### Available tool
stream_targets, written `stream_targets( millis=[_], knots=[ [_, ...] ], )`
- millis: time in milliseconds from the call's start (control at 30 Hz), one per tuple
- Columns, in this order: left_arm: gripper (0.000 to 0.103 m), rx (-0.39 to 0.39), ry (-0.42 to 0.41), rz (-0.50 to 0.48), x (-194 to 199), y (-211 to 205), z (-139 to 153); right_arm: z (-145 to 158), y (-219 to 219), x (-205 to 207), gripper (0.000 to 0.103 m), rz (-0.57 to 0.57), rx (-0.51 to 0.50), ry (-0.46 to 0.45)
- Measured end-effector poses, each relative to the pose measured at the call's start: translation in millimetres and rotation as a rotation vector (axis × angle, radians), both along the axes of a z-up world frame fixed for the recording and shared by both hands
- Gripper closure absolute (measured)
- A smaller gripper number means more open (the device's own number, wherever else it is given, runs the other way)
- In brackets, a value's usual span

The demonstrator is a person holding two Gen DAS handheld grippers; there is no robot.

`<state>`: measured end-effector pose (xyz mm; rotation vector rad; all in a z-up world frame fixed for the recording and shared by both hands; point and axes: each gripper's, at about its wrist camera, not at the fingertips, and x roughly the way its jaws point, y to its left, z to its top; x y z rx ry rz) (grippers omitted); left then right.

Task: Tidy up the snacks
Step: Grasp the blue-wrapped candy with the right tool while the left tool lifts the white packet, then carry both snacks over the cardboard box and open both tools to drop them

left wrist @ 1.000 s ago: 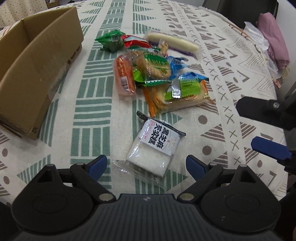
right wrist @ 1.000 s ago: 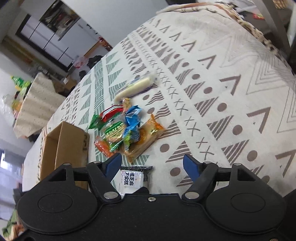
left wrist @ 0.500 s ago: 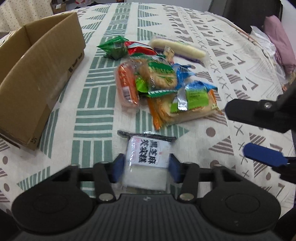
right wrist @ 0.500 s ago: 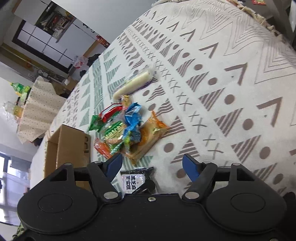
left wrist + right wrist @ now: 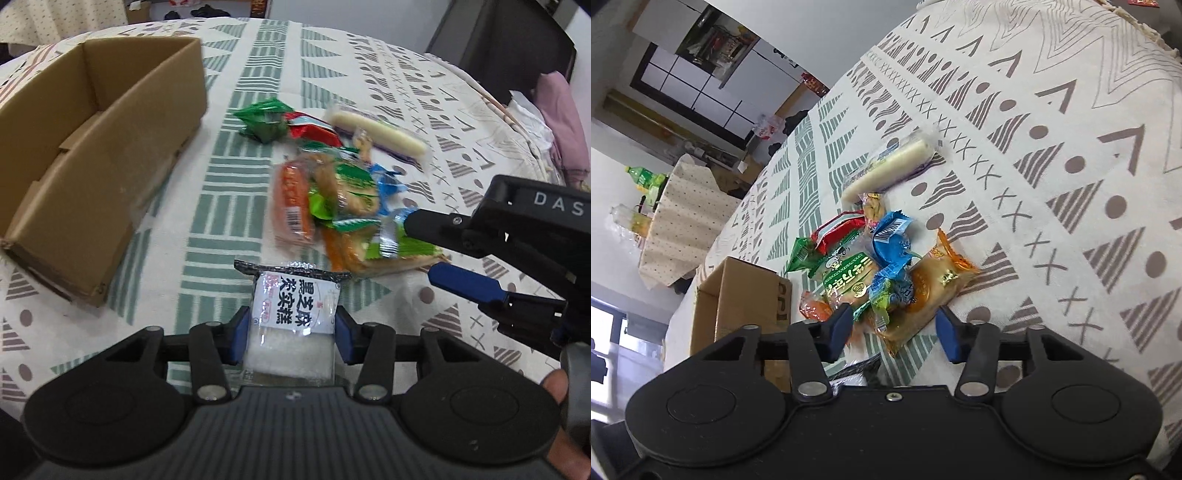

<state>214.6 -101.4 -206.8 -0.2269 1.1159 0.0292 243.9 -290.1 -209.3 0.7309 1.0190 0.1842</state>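
My left gripper point(image 5: 290, 338) is shut on a white rice-cake packet point(image 5: 295, 314) with black Chinese lettering, held above the patterned tablecloth. A pile of snack packets point(image 5: 332, 199) lies just beyond it, with a long white stick snack point(image 5: 376, 131) at its far side. My right gripper point(image 5: 892, 332) is open, its fingers around the near end of an orange-wrapped pastry point(image 5: 923, 291) in that pile. The right gripper also shows in the left wrist view point(image 5: 443, 251), at the pile's right side. An open cardboard box point(image 5: 85, 147) stands on the left.
The tablecloth point(image 5: 258, 55) covers the whole table, whose right edge drops off by pink cloth point(image 5: 561, 122) and a dark chair. In the right wrist view the box point(image 5: 738, 295) sits left of the pile, with another draped table point(image 5: 683, 214) far behind.
My left gripper closed on the rice-cake packet and lifted it, tilting toward the box. My right gripper moved in to the pile and its jaws narrowed around the orange pastry.
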Motion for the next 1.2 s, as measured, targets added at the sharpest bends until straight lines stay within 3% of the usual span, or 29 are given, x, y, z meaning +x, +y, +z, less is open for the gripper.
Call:
stream_targets(
  millis=[167, 267, 333, 533, 1000, 1200],
  knots=[
    [0.057, 0.008, -0.010, 0.026, -1.5, 13.2, 10.2, 0.0, 10.5, 8.1, 0.065, 0.004, -0.018, -0.021],
    [0.057, 0.013, -0.023, 0.037, -2.5, 17.7, 18.8, -2.9, 14.1, 12.4, 0.087, 0.006, -0.021, -0.022],
    [0.057, 0.013, -0.031, 0.046, -3.8, 20.8, 24.7, -1.5, 14.0, 10.8, 0.091, -0.001, -0.019, -0.028],
    [0.057, 0.011, -0.065, 0.064, -10.5, 26.3, 43.4, 18.4, 16.4, 3.1, 0.092, 0.025, -0.002, -0.126],
    [0.057, 0.033, -0.167, 0.112, -31.1, 47.0, 91.7, 44.5, 17.3, -3.4, 0.093, 0.052, 0.081, -0.254],
    [0.057, 0.033, -0.209, 0.150, -33.1, 68.7, 111.5, 53.5, 32.0, -2.7, 0.093, 0.115, 0.112, -0.303]
  ],
)
